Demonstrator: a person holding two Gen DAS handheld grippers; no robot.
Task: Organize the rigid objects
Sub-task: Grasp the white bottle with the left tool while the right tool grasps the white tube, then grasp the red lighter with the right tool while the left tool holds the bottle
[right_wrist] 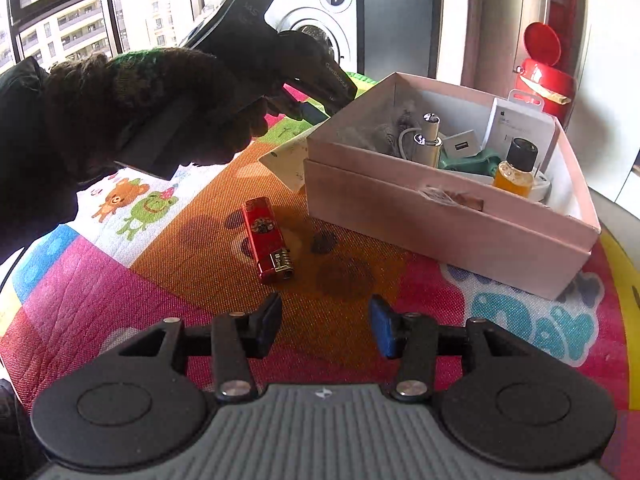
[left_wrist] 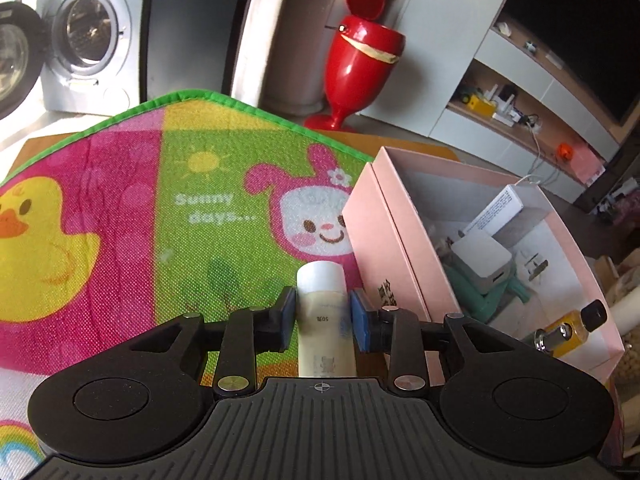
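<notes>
Bottle (left_wrist: 325, 312), small and cream-coloured with a white cap, sits clamped between the blue pads of the left gripper (left_wrist: 323, 312), cap pointing away from the camera, held above the colourful cartoon mat (left_wrist: 120, 208) just beside the left wall of the pink box (left_wrist: 394, 256). Seen from the right wrist, the gloved left hand (right_wrist: 132, 120) holds that gripper over the mat's far side, next to the box's far left corner.

Inside the box lie a white charger block (left_wrist: 482, 262), a white packet with printed text (left_wrist: 498, 208), something teal (left_wrist: 476, 296) under the charger, a metal-topped piece (right_wrist: 428, 140) and a little bottle of amber liquid with a black cap (right_wrist: 516, 168).

On the mat, near the box's front left corner, rests a red lighter (right_wrist: 266, 240) with a gold metal head turned towards the camera. The right gripper (right_wrist: 325, 324) hovers low over the mat just short of the lighter, its jaws spread apart with nothing between them.

Beyond the mat stand a red goblet-shaped bin (left_wrist: 360, 52) with its lid up and a washing machine (left_wrist: 80, 36) with its door open.
</notes>
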